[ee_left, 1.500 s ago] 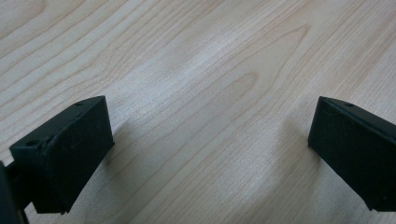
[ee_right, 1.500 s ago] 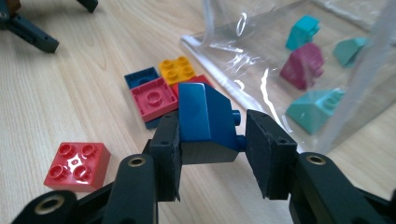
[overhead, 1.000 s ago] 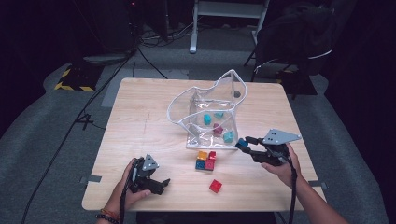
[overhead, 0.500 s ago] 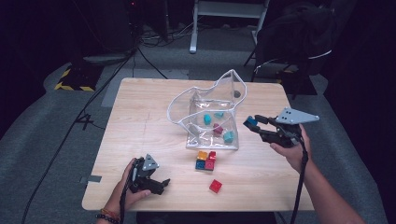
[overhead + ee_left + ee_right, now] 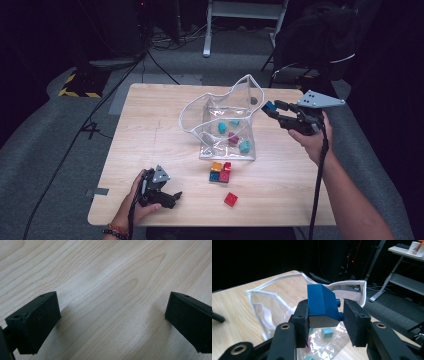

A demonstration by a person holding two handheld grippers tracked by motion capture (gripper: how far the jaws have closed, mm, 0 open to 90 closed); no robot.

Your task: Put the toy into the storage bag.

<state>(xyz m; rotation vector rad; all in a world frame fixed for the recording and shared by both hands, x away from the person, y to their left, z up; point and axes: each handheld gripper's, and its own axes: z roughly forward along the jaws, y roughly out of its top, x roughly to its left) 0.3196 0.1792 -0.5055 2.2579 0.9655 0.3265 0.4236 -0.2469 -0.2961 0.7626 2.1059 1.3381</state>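
A clear plastic bag (image 5: 226,120) with a white rim stands open on the wooden table (image 5: 150,130), holding several teal and dark red bricks. My right gripper (image 5: 270,109) is raised beside the bag's right edge, shut on a blue brick (image 5: 322,303) (image 5: 270,106). The bag's opening (image 5: 287,287) lies just beyond that brick in the right gripper view. My left gripper (image 5: 170,196) rests low on the table near the front left edge; its fingers (image 5: 37,320) stand wide apart over bare wood. A cluster of orange, red and blue bricks (image 5: 221,171) and one loose red brick (image 5: 230,199) lie in front of the bag.
A dark chair with clothing (image 5: 320,45) stands behind the table at the right. Cables (image 5: 100,110) run across the grey floor on the left. A white stand (image 5: 245,20) is at the back.
My right gripper has lifted the blue brick from near the table surface up and back, level with the bag's right rim. The left gripper has stayed in place.
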